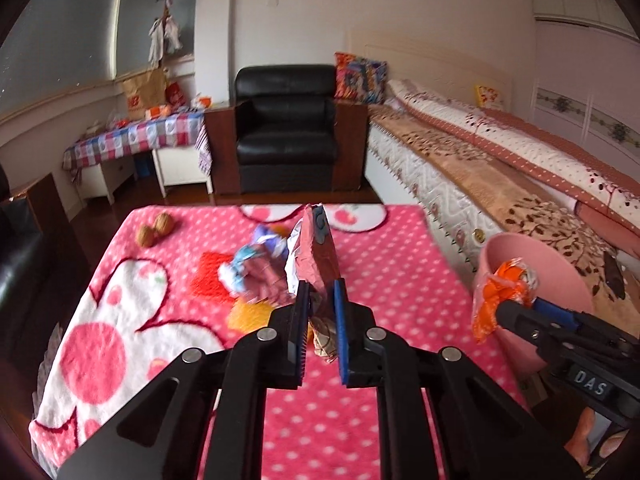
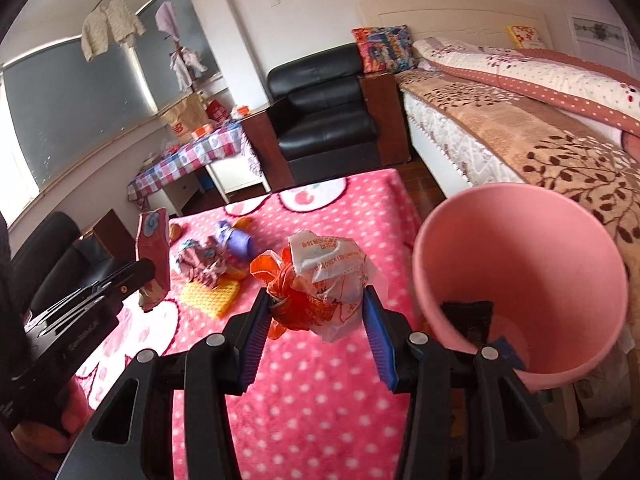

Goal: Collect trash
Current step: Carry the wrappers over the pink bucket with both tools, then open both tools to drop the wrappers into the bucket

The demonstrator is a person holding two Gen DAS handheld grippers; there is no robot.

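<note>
Bin (image 2: 520,264) in pink plastic, light and rigid, stands just beside the tabletop (image 2: 320,400); right claw (image 2: 320,316) grips a soft, crushable orange-and-white wrapper (image 2: 324,280) with small unreadable print; left claw (image 1: 322,312) pinches a stiffer pink packet (image 1: 318,252) at its lower end; "DAS" shows on the right claw's body.

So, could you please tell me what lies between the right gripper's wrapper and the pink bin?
Nothing: in the right wrist view only bare blanket shows between the crumpled wrapper in the right gripper and the pink bin beside it.
</note>
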